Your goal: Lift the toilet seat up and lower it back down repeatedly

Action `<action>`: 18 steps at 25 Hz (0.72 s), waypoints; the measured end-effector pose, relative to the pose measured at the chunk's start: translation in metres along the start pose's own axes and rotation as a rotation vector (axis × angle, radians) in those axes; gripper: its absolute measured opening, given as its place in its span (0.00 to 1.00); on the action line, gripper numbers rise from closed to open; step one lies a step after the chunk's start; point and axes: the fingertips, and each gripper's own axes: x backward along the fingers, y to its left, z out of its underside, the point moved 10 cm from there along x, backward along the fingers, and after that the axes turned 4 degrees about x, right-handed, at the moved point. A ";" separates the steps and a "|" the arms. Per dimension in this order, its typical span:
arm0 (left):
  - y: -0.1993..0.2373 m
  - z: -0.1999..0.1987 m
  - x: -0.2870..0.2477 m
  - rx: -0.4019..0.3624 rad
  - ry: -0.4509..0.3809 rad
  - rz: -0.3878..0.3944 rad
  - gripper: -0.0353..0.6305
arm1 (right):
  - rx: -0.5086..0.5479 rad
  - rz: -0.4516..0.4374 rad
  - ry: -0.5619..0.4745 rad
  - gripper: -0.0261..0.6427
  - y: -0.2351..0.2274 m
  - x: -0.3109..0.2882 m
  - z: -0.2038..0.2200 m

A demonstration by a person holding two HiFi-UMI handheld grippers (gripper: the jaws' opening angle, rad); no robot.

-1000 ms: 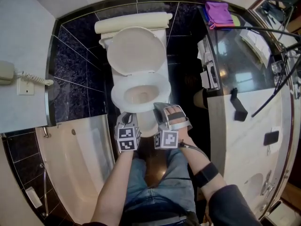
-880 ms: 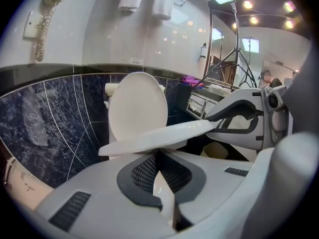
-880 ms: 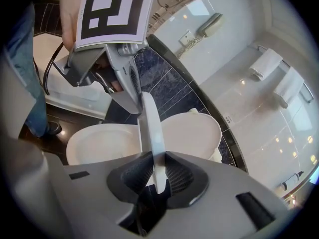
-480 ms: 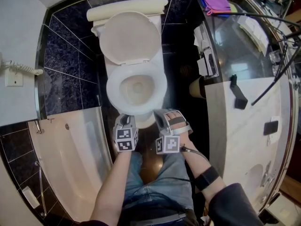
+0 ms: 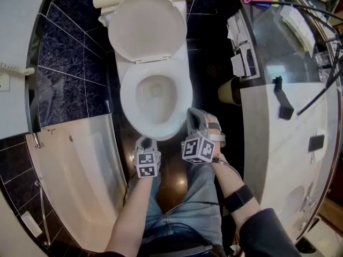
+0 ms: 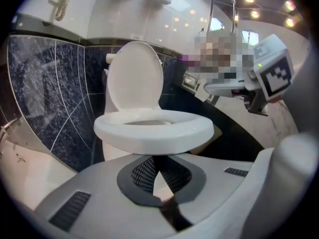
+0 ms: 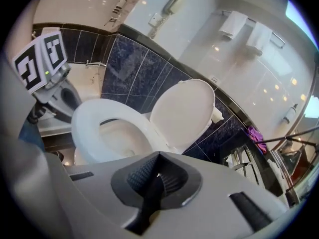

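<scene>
The toilet [image 5: 155, 92] has its lid [image 5: 146, 28] tipped up at its back and the toilet seat [image 5: 128, 98] lying flat on its rim. The seat is therefore in the lowered half of a cycle. A lift looks to be next, and the number of rounds already done cannot be told. Both forearms reach forward and slope down. The left gripper [image 5: 144, 142] sits just before the toilet's front edge and the right gripper [image 5: 194, 116] beside its front right, neither touching it. The left fingers [image 6: 144, 173] are together on nothing. The right fingers [image 7: 142, 176] have just been closing and now meet, empty.
</scene>
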 end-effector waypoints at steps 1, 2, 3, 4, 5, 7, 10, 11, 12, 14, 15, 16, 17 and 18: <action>0.000 0.012 -0.004 -0.004 0.006 -0.003 0.05 | -0.027 0.007 -0.002 0.06 0.000 -0.008 0.004; 0.001 0.024 -0.010 -0.010 0.013 -0.006 0.05 | -0.050 0.014 -0.004 0.06 0.000 -0.017 0.007; 0.002 0.036 -0.015 -0.016 0.022 -0.009 0.05 | -0.072 0.021 -0.005 0.06 0.001 -0.026 0.011; 0.003 0.047 -0.021 -0.022 0.032 -0.011 0.05 | -0.090 0.025 -0.005 0.06 0.002 -0.034 0.014; 0.005 0.057 -0.028 -0.025 0.042 -0.011 0.05 | -0.103 0.027 -0.003 0.06 0.005 -0.042 0.017; 0.007 0.076 -0.041 -0.029 0.063 -0.008 0.05 | -0.114 0.023 0.005 0.06 0.010 -0.056 0.023; 0.010 0.100 -0.057 -0.036 0.099 -0.004 0.05 | -0.123 0.010 0.022 0.06 0.021 -0.068 0.034; 0.012 0.107 -0.062 -0.039 0.109 -0.005 0.05 | -0.129 0.005 0.028 0.06 0.025 -0.071 0.037; 0.013 0.112 -0.066 -0.041 0.117 -0.008 0.05 | -0.136 0.002 0.032 0.06 0.028 -0.074 0.040; 0.016 0.122 -0.073 -0.032 0.145 -0.019 0.05 | -0.145 -0.001 0.037 0.06 0.032 -0.079 0.044; 0.018 0.128 -0.076 -0.023 0.167 -0.025 0.05 | -0.147 0.000 0.040 0.06 0.032 -0.081 0.046; 0.019 0.133 -0.077 -0.013 0.191 -0.030 0.05 | -0.148 0.000 0.044 0.06 0.031 -0.082 0.047; 0.020 0.140 -0.076 -0.001 0.212 -0.036 0.05 | -0.150 -0.001 0.048 0.06 0.031 -0.082 0.048; 0.021 0.146 -0.073 0.012 0.223 -0.043 0.05 | -0.154 -0.003 0.052 0.06 0.030 -0.082 0.049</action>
